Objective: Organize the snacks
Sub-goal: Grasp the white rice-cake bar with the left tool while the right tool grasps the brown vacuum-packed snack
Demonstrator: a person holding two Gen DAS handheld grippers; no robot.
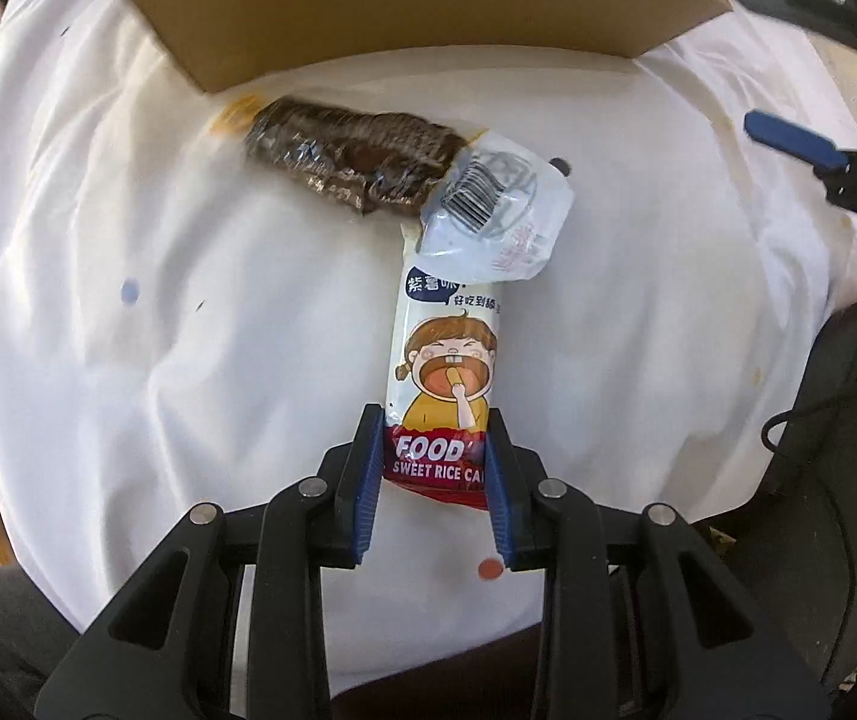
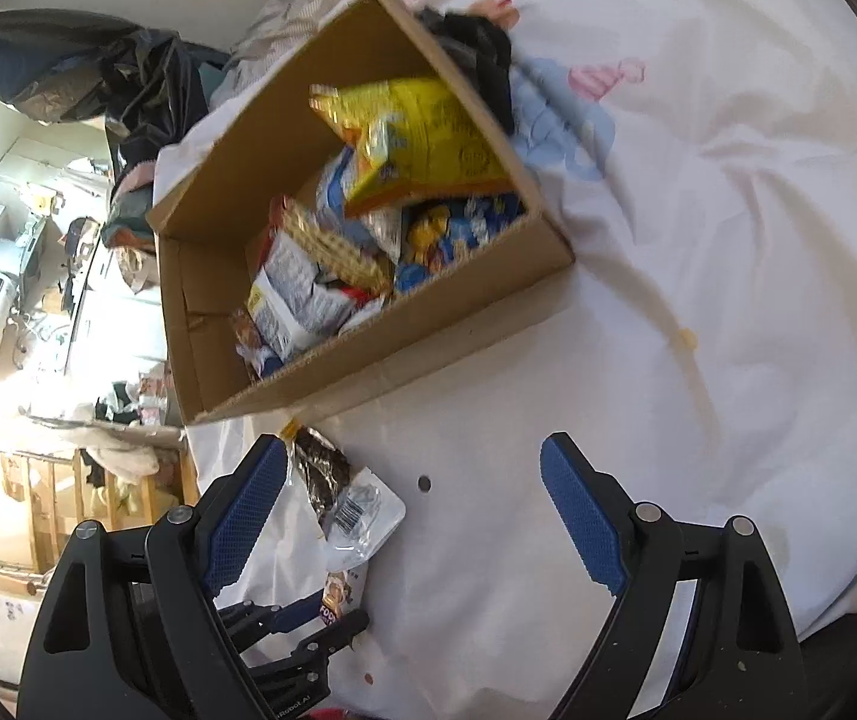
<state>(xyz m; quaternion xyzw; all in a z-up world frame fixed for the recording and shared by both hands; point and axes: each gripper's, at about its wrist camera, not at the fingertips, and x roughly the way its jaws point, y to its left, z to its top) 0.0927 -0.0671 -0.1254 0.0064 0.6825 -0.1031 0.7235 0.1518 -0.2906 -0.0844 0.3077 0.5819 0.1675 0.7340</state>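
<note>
My left gripper (image 1: 434, 417) points down and is shut on the red lower end of a long white sweet rice cake packet (image 1: 443, 372), which lies across the white sheet. The packet's far end is tucked under a clear packet with a barcode (image 1: 488, 210). Beside that lies a dark crinkled cookie packet (image 1: 350, 156). Beyond them stands an open cardboard box (image 1: 416, 6). In the right wrist view the box (image 2: 368, 360) holds several snack bags, with a yellow bag (image 2: 422, 138) on top. My right gripper (image 2: 413, 444) hovers open over the sheet with nothing between its fingers.
The white sheet (image 2: 698, 300) covers the whole work surface and is wrinkled. A small dark dot (image 2: 425, 483) lies on it near the packets. Off the sheet's left edge are a black bag (image 2: 128, 78) and a cluttered room.
</note>
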